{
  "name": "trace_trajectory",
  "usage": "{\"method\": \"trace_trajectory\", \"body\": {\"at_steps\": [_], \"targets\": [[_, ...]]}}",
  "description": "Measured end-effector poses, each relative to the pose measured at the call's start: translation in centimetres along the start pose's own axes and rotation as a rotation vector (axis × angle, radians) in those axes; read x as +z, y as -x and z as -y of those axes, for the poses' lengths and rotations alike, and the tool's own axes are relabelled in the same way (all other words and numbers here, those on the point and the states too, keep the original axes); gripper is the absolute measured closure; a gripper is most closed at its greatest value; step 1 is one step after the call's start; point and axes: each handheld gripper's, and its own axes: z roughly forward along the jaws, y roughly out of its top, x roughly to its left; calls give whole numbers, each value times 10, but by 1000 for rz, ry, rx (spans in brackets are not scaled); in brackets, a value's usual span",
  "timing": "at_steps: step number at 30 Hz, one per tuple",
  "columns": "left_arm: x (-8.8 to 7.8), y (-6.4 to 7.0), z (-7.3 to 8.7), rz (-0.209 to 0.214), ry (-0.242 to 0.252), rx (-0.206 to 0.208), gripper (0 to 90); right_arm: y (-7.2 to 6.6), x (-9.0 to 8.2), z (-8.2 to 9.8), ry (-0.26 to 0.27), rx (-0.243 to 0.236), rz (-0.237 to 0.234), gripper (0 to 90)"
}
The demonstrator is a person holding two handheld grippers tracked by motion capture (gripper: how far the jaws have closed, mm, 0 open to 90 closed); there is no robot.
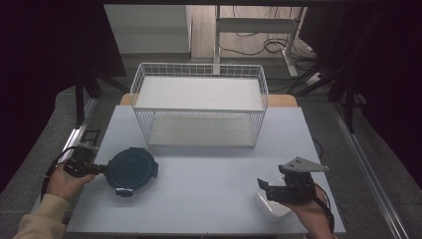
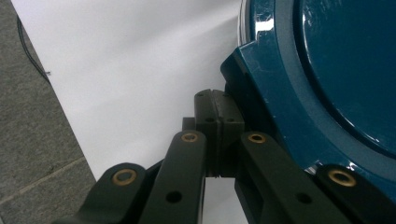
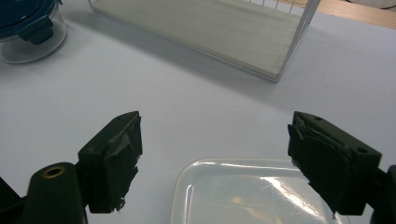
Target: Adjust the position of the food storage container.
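Two unlabelled containers: blue-lidded round one (image 1: 132, 171), clear rectangular one (image 3: 252, 193).

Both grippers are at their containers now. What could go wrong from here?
1. The left gripper is shut, its fingers touching the round container's blue lid latch; a push may slide the container or pop the latch.
2. The right gripper hangs open over the clear lid near the table edge; a poor grasp may push it off.

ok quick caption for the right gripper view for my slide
Open right claw hovering over a clear container on the white table, wire basket beyond.
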Motion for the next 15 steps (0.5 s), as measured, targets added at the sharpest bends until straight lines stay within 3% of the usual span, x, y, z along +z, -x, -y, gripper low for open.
{"method": "trace_trajectory", "body": {"at_steps": [3,15], "targets": [[0,3,2,11,3,-10,900,-1,0,0,0,-2,-2,176],[1,21,2,41,-2,14,900,-6,1,-3,5,-7,-15,176]]}}
